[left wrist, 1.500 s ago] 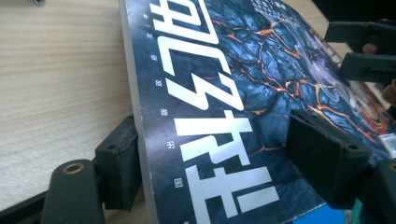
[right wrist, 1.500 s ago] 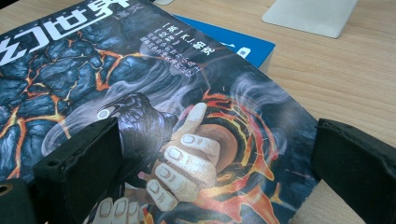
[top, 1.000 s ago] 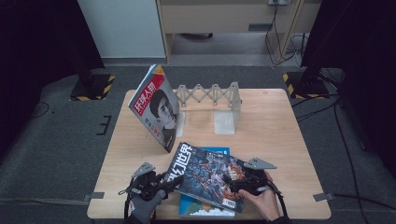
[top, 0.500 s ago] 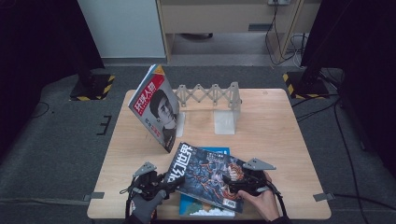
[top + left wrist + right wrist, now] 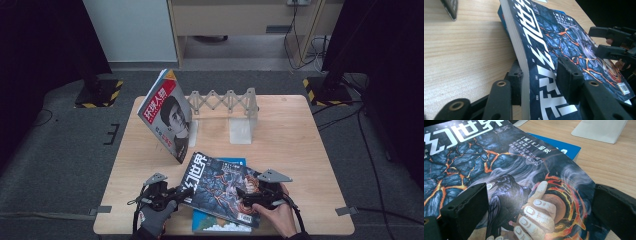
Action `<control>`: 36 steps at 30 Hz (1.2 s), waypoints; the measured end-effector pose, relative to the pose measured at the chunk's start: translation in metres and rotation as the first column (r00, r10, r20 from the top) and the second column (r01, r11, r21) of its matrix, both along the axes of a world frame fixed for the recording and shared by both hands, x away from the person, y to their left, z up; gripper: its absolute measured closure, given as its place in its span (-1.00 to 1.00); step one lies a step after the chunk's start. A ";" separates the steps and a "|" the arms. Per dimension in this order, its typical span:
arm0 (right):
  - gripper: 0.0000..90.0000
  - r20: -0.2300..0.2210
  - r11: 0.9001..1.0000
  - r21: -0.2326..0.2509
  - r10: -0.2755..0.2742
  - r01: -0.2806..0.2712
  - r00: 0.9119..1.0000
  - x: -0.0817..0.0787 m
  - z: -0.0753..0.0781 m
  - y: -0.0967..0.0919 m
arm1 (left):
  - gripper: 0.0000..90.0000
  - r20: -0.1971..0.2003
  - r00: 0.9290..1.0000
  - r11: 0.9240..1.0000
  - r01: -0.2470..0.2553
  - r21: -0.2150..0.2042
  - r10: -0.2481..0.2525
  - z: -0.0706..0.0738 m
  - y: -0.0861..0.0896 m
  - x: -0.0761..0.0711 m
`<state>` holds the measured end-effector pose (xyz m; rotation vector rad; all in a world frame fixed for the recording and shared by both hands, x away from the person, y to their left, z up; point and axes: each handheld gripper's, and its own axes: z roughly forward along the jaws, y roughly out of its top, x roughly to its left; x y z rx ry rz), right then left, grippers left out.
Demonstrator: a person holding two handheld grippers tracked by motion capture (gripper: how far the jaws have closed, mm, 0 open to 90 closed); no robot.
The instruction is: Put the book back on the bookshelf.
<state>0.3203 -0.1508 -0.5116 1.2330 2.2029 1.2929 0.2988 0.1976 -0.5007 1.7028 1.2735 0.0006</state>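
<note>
A dark magazine [image 5: 220, 187] with a lava-and-raven cover [image 5: 499, 162] lies tilted on a blue book [image 5: 215, 222] near the table's front edge. My left gripper [image 5: 177, 192] is at its left spine edge [image 5: 524, 62]. One jaw is beneath that edge and the other above the cover [image 5: 554, 42]. The jaws have just been closing, with the magazine's edge between them and a gap left over the cover. My right gripper [image 5: 245, 195] hovers over the magazine's right half, its jaws wide apart [image 5: 541, 202] around the raven picture. It also appears across the cover in the left gripper view [image 5: 609, 42].
A magazine with a red title and a portrait [image 5: 167, 117] stands tilted against a white expanding rack [image 5: 225, 102] at the table's back. The rack's white base plate [image 5: 240, 131] lies behind the blue book [image 5: 559, 147]. Bare wood [image 5: 300, 135] spreads to the right.
In the high view both hands and the dark magazine stay where they were. No other movement shows.
</note>
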 end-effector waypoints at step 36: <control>-0.90 0.023 0.999 -0.030 0.019 -0.019 1.000 0.000 0.003 0.003 | -0.59 -0.043 0.998 0.999 -0.035 0.004 0.035 -0.019 0.022 -0.001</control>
